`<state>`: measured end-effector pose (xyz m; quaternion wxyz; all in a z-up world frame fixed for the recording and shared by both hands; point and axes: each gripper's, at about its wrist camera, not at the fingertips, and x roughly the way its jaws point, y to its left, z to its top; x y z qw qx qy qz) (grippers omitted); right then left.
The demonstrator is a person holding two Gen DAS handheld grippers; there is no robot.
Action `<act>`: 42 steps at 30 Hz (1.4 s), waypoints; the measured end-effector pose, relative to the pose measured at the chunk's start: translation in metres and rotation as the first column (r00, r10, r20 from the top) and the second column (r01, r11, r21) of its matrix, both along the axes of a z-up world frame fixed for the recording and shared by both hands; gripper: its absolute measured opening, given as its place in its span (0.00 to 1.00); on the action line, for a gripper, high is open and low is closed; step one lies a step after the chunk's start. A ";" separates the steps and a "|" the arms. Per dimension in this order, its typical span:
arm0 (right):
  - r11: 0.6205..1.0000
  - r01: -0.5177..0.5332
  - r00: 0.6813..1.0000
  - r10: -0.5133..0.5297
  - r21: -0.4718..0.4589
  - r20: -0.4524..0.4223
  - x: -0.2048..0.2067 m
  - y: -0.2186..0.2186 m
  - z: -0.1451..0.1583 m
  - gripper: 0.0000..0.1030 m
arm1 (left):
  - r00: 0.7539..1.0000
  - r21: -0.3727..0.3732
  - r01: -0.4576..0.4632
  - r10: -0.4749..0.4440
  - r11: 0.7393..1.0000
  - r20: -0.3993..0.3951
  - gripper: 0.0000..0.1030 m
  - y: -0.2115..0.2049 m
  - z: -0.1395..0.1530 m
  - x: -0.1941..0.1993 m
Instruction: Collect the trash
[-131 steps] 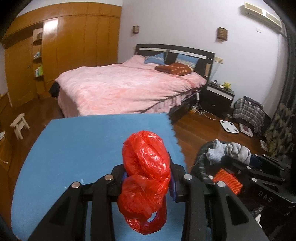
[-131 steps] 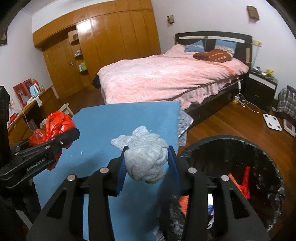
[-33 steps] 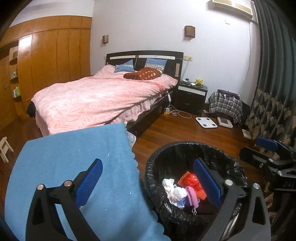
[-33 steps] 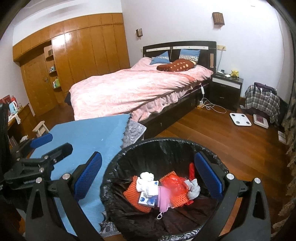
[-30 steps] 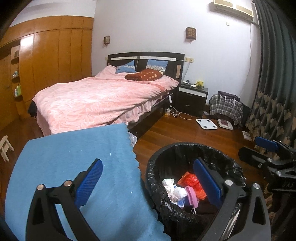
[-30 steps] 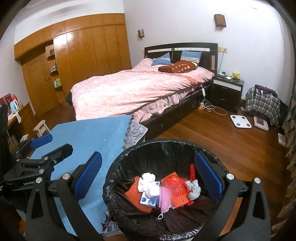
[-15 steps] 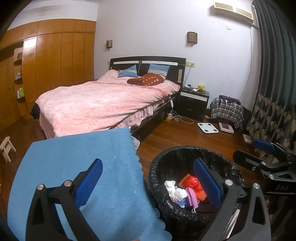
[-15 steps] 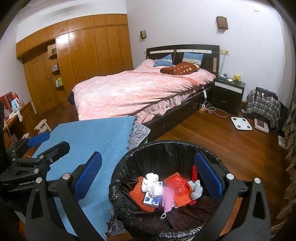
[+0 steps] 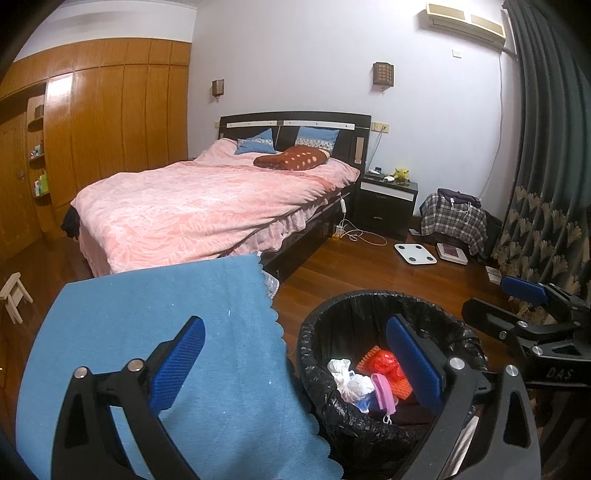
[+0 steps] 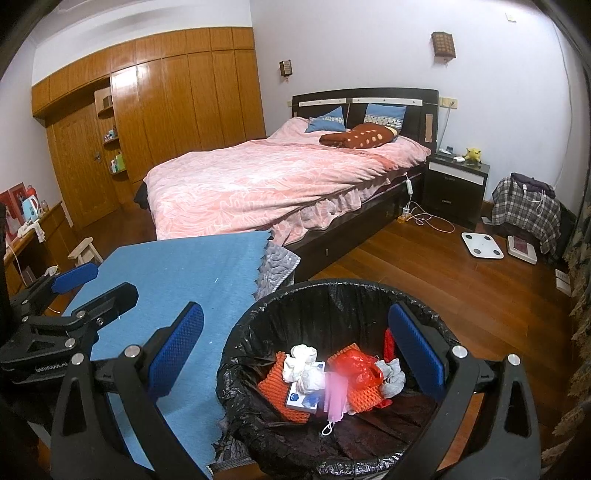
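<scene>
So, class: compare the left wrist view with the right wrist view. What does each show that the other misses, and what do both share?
Only the left wrist view shows the air conditioner high on the wall and the dark patterned curtain.

Only the right wrist view shows the grey sock in the bin, the small white box, and the desk clutter at far left.

Both show the black-lined bin, the red bag, the blue cloth, the bed, and both grippers, left gripper and right gripper, open and empty.
</scene>
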<state>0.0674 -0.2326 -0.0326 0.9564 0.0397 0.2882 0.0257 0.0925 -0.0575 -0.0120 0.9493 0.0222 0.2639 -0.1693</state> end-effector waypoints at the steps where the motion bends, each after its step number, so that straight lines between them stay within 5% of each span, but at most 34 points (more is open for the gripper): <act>1: 1.000 0.000 1.000 0.000 -0.001 0.000 0.000 0.000 0.000 0.95 | 1.000 -0.001 0.001 -0.001 1.000 0.000 0.94 0.000 0.000 0.000; 42: 1.000 0.000 1.000 0.000 0.001 -0.005 0.004 0.001 -0.001 0.95 | 1.000 0.005 0.000 0.000 1.000 -0.001 0.94 0.000 0.001 0.001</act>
